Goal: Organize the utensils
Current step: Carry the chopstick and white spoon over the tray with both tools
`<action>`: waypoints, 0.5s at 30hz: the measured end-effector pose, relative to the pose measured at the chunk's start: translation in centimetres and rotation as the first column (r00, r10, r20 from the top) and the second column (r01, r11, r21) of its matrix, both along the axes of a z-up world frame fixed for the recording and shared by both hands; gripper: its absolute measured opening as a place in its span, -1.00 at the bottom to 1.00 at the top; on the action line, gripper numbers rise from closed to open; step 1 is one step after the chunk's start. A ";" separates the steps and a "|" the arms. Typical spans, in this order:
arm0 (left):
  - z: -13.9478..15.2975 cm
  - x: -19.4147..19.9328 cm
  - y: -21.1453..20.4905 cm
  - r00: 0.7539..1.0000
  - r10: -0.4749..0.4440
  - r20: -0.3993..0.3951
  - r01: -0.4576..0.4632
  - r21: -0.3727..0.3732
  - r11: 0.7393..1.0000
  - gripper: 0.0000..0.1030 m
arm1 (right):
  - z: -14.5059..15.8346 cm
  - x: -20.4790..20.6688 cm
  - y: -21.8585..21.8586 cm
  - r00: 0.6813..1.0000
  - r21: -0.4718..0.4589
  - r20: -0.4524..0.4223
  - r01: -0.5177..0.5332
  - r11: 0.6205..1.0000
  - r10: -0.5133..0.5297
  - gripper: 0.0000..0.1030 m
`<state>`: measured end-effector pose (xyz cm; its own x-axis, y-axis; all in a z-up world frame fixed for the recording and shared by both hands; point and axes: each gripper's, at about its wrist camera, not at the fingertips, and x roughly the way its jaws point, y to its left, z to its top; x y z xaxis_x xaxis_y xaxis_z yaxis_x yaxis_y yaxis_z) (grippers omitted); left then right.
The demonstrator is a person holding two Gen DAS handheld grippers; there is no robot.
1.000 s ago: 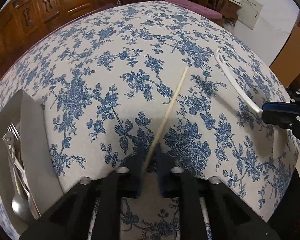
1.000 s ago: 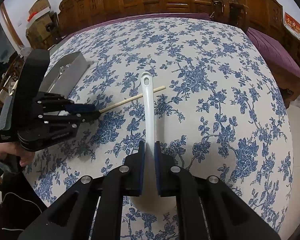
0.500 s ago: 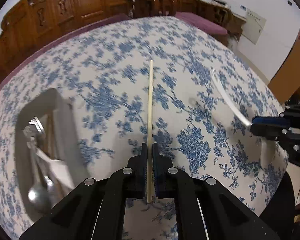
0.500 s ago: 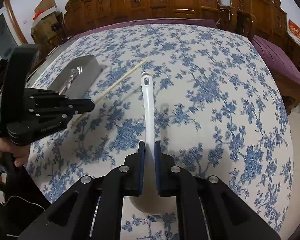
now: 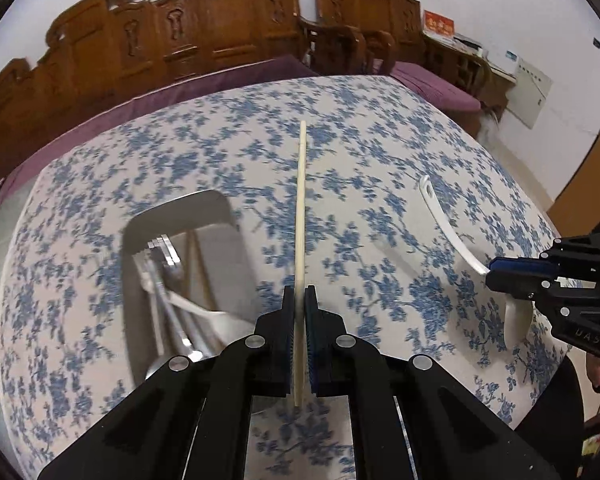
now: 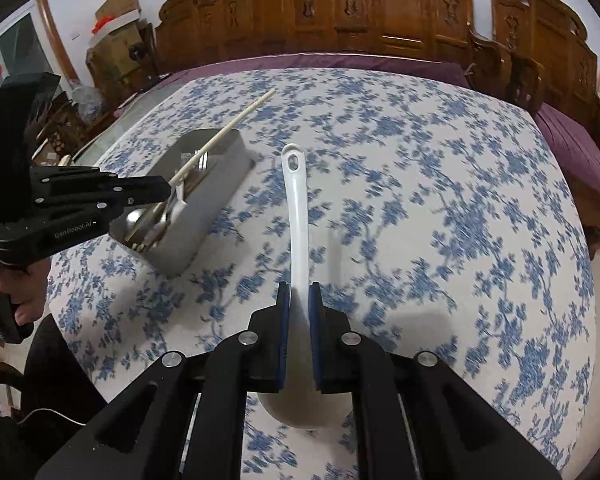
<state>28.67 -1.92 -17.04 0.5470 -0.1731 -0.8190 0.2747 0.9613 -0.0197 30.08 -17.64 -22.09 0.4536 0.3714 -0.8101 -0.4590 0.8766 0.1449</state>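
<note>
My left gripper (image 5: 299, 300) is shut on a pale wooden chopstick (image 5: 301, 216) that points straight ahead, held above the flowered tablecloth. In the right wrist view the same chopstick (image 6: 224, 132) slants over the metal tray (image 6: 216, 196), with the left gripper (image 6: 166, 192) at its near end. My right gripper (image 6: 299, 296) is shut on the handle of a white ladle (image 6: 296, 216), its bowl hanging below the fingers. The left wrist view shows the ladle (image 5: 448, 224) at the right, in the right gripper (image 5: 490, 274). The tray (image 5: 236, 232) holds several forks, spoons and a chopstick.
A round table with a blue-flowered cloth (image 6: 440, 184) fills both views. Carved wooden chairs (image 6: 380, 12) and purple cushions ring its far side. A person's hand (image 6: 24, 296) grips the left tool at the left edge. Boxes (image 6: 116, 20) stand at the back left.
Both grippers have risen and shifted left with their utensils. The tray has come from the left edge toward the middle of the left wrist view. The chopstick now points straight ahead.
</note>
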 end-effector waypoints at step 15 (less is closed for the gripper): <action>-3.6 0.6 8.6 0.983 0.148 -0.106 -0.154 -0.053 0.987 -0.91 | 0.8 0.9 6.1 0.998 0.018 0.002 -0.069 0.997 0.069 -0.78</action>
<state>29.29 6.66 -20.60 0.4853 -0.1463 -0.8620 0.1203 0.9877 -0.0999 30.93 -11.55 -21.25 0.4277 0.4163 -0.8023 -0.5189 0.8399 0.1592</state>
